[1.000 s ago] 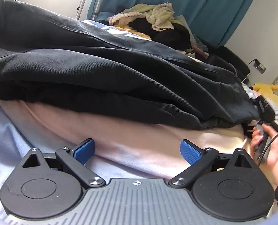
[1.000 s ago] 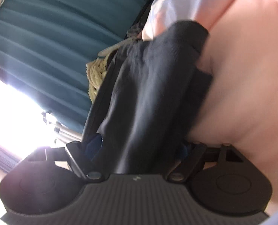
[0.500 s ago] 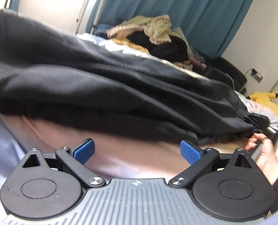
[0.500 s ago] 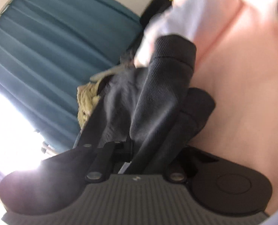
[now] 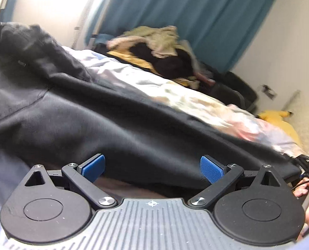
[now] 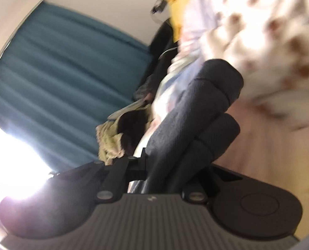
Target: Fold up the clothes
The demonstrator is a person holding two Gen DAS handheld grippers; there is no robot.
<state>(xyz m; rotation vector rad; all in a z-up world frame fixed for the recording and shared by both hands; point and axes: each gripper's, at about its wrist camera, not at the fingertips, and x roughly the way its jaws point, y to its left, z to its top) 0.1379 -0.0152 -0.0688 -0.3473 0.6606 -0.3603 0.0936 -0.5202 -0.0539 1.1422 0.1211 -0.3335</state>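
My left gripper (image 5: 152, 167) gapes wide, empty, at the dark trousers' (image 5: 117, 129) near edge; only my right gripper's (image 6: 165, 179) view shows it clamping their rolled hems.

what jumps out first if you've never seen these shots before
The big black garment sprawls across the bed, filling the left wrist view beyond the open left gripper. In the right wrist view, the right gripper is clamped on its bunched hem. A teal curtain hangs behind.

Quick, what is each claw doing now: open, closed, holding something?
Left claw: open, holding nothing.
Right claw: closed on the dark trousers.
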